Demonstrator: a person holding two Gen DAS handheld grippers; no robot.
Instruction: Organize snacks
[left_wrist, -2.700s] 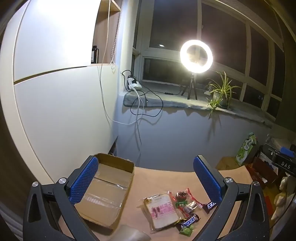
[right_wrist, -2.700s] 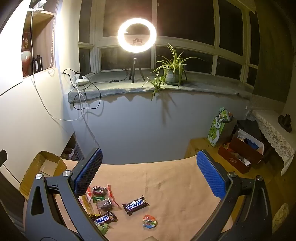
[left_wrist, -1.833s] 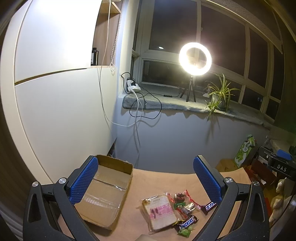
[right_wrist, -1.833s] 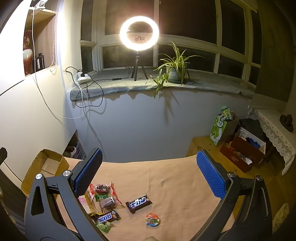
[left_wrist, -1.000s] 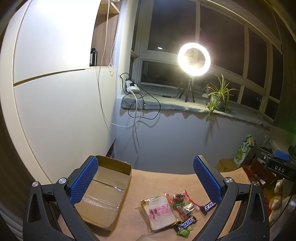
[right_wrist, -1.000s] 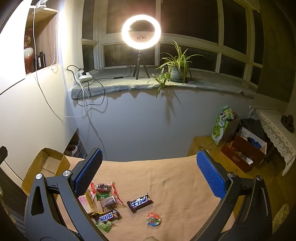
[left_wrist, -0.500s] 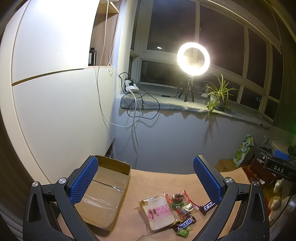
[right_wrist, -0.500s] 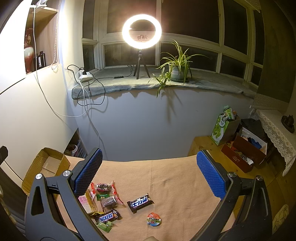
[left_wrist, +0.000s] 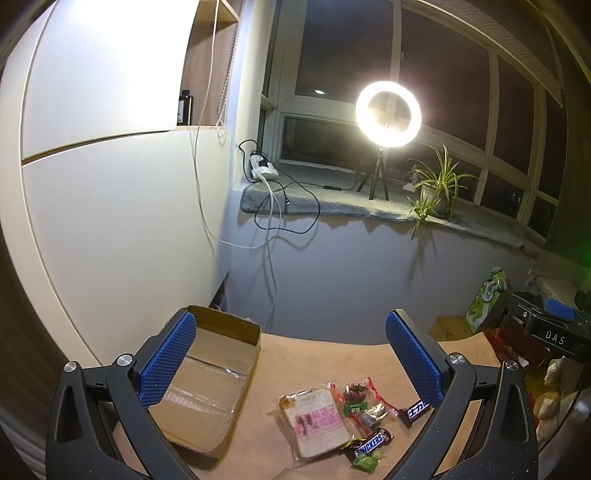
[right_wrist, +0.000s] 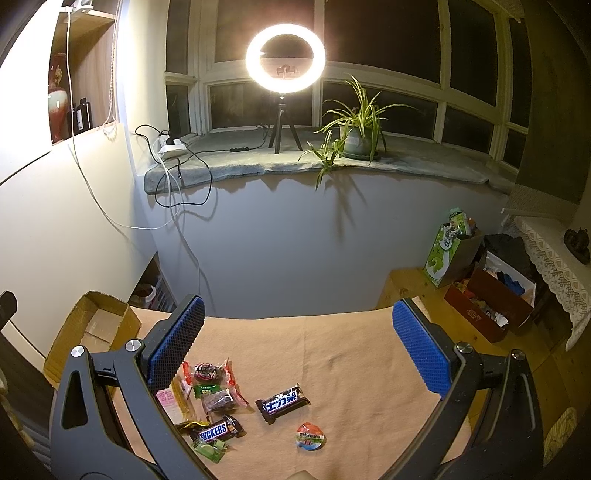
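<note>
Little has changed over the last seconds: both grippers have only drifted, so sorting has not begun. Left gripper (left_wrist: 293, 354) hangs released, the empty box (left_wrist: 207, 384) under its left jaw, the snacks (left_wrist: 347, 417) toward its right jaw. Right gripper (right_wrist: 297, 350) is released too, snacks (right_wrist: 218, 402) by its left jaw, table (right_wrist: 351, 365) between.
</note>
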